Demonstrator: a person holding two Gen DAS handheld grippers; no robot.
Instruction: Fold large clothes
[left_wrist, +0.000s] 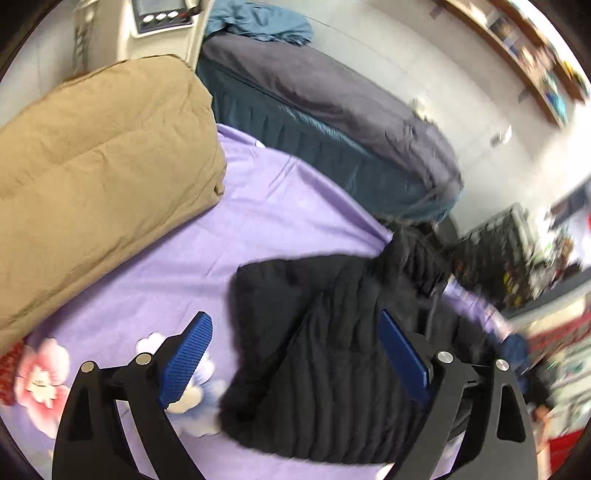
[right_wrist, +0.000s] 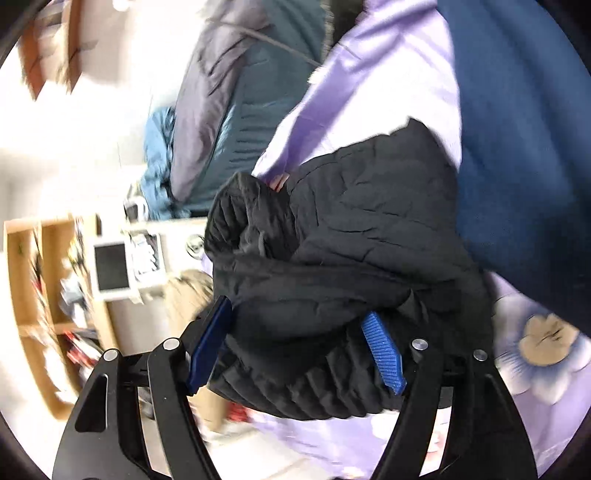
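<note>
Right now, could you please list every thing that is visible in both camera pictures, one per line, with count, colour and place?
jacket: one, black, quilted, bunched on the bed sheet, between the jaws of both grippers
bed sheet: one, purple with flower prints, under the jacket
duvet: one, tan, folded, on the sheet at the left of the left wrist view
mattress: one, teal with a grey cover, beyond the sheet
blue cloth: one, crumpled, at the far end of the mattress
shelves: wooden, blurred, against the wall
navy cloth: one, at the right of the right wrist view
left gripper: black with blue pads, open
right gripper: black with blue pads, open, jacket loose between the jaws
</note>
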